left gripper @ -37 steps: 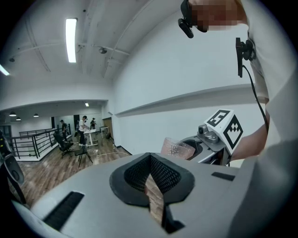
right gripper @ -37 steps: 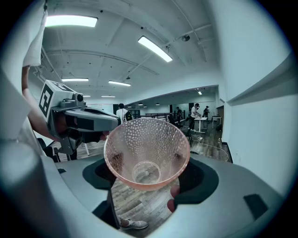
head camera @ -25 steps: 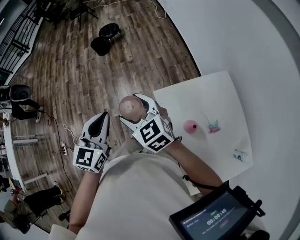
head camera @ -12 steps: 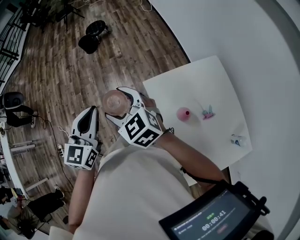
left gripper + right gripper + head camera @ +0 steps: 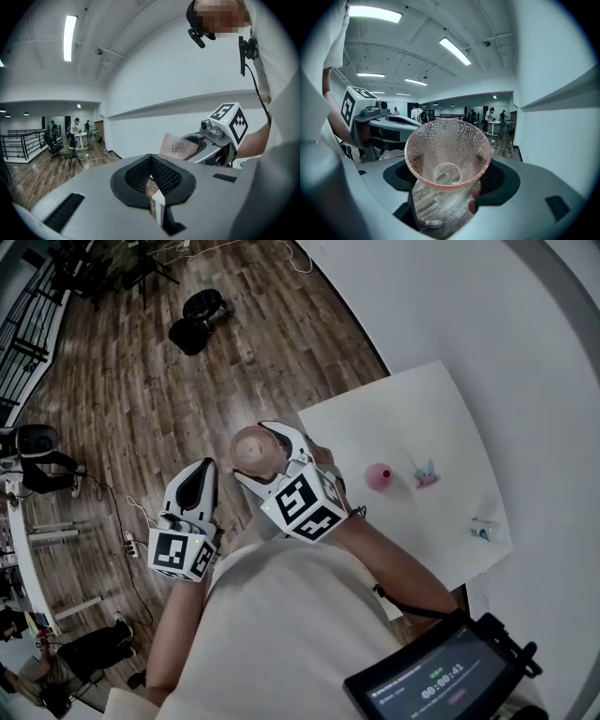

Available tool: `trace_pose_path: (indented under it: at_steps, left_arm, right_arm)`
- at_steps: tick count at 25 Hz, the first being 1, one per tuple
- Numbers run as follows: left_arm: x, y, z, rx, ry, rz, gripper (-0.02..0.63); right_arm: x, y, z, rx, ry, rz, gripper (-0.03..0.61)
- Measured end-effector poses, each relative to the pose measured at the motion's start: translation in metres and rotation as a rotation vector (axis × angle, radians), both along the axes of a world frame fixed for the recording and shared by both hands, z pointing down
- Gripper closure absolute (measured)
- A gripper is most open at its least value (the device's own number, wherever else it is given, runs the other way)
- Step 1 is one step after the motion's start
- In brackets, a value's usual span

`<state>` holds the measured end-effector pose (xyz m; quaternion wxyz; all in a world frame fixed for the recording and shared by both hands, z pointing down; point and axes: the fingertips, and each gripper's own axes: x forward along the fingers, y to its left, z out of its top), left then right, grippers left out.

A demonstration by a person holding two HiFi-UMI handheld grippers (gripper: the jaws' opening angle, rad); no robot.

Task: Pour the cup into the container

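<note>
A pink, dimpled see-through cup (image 5: 447, 152) lies on its side between the jaws of my right gripper (image 5: 449, 180), its mouth turned back toward the camera; I see nothing inside it. In the head view the cup (image 5: 249, 448) and right gripper (image 5: 261, 457) hover over the wood floor, just off the left edge of the white table (image 5: 412, 409). A small pink container (image 5: 380, 476) stands on the table. My left gripper (image 5: 199, 479) is to the left of the right one, shut and empty (image 5: 151, 187); from there the cup (image 5: 177, 146) shows to its right.
Near the pink container lies a small pale blue and pink thing (image 5: 427, 472), and a small white item (image 5: 483, 529) sits by the table's right edge. A screen with a timer (image 5: 436, 681) hangs at the person's chest. A black chair (image 5: 192, 322) stands far off on the floor.
The head view has swung a little, so everything shifts in the picture. Both grippers keep their places beside each other and the cup stays held.
</note>
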<state>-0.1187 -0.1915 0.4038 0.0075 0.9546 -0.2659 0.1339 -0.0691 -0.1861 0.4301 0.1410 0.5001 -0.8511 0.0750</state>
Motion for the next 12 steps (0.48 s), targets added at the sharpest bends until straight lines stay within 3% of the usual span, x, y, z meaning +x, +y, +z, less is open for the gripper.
trace_pose_path:
  at_steps: [3, 6, 12]
  left_arm:
    - [-0.012, 0.005, -0.032, -0.014, 0.017, 0.013, 0.604]
    - [-0.002, 0.023, -0.024, -0.032, 0.022, 0.028, 0.604]
    - [-0.021, 0.018, -0.011, 0.019, 0.01, -0.042, 0.604]
  right_arm:
    - [-0.011, 0.009, -0.034, -0.026, 0.002, 0.015, 0.21]
    - [-0.001, 0.028, -0.026, -0.048, 0.012, 0.03, 0.212]
    - [-0.02, 0.02, -0.008, -0.005, 0.008, -0.042, 0.212]
